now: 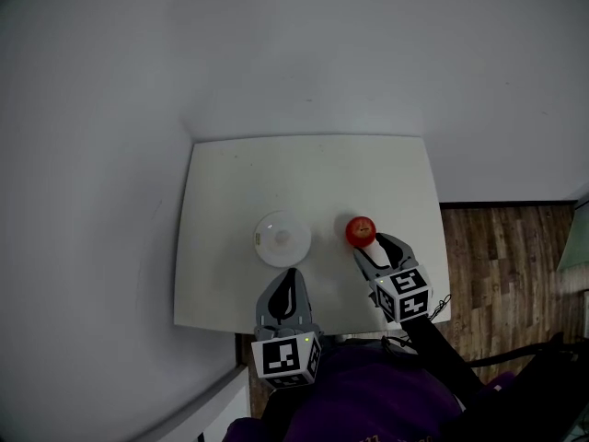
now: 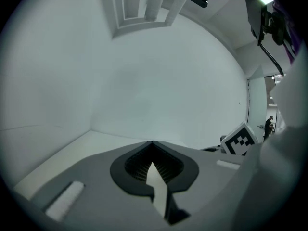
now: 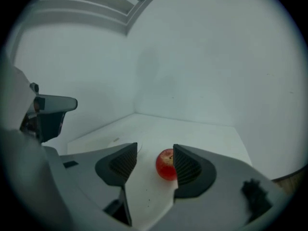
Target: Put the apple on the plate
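Observation:
A red apple [image 1: 360, 231] rests on the white table [image 1: 230, 182], to the right of a small white plate [image 1: 282, 238] that holds nothing. My right gripper [image 1: 373, 245] is open, just short of the apple on its near side. In the right gripper view the apple [image 3: 166, 164] lies just beyond the tips of the right gripper [image 3: 155, 150], partly hidden behind the right-hand jaw, with no pad pressing on it. My left gripper [image 1: 291, 274] is shut and holds nothing, its tip near the plate's front rim. The left gripper view shows the left gripper [image 2: 153, 144] with its jaws met.
The table's right edge drops to a wooden floor [image 1: 515, 265]. Pale walls close in behind and to the left of the table. The right gripper's marker cube [image 2: 239, 141] shows at the right of the left gripper view.

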Available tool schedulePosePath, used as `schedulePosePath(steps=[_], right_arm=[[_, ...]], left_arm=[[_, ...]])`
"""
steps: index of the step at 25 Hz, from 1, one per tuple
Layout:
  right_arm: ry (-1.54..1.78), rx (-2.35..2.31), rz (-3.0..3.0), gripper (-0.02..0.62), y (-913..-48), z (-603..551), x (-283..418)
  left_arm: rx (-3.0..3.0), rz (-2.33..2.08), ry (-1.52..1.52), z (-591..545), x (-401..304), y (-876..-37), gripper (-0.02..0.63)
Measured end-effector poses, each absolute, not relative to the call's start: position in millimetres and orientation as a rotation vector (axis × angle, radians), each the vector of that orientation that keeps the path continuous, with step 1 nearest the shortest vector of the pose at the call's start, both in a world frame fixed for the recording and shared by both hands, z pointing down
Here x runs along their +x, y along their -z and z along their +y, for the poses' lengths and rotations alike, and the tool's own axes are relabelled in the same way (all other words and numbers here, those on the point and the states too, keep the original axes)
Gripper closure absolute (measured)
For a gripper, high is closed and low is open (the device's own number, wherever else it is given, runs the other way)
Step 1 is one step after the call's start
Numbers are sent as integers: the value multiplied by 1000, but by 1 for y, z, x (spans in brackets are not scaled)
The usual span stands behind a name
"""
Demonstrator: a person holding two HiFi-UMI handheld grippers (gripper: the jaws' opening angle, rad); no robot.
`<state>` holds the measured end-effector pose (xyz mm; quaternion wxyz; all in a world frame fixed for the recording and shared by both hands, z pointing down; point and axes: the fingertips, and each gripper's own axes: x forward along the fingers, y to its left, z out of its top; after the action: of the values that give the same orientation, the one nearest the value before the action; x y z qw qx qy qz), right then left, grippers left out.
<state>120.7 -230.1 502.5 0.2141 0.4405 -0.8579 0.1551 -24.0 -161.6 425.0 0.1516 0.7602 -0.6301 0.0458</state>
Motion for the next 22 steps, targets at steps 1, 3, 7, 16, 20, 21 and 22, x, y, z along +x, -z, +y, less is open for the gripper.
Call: schedulePosePath(steps=[1, 3, 7, 16, 20, 21, 22], right_arm=[[-427, 1225, -2364, 363, -507, -233, 121], [-427, 1231, -2334, 339, -516, -239, 122], [-430, 1234, -2284, 301, -531, -250, 122], [-429, 1239, -2209, 236, -556, -267, 123], [-437, 1241, -2181, 227, -565, -271, 125], [-443, 1242, -2174, 225, -567, -273, 126], [-452, 1241, -2168, 225, -569, -274, 126]], left_arm=[[2185, -1807, -136, -164, -26, -426, 600], [2184, -1807, -137, -169, -32, -428, 600], [2170, -1815, -133, -176, -42, -429, 600], [2148, -1826, -143, -182, -58, -433, 600], [2151, -1813, -157, -183, -62, -435, 600], [2153, -1809, -161, -184, -62, -436, 600], [2153, -1808, -161, -185, -63, -436, 600]])
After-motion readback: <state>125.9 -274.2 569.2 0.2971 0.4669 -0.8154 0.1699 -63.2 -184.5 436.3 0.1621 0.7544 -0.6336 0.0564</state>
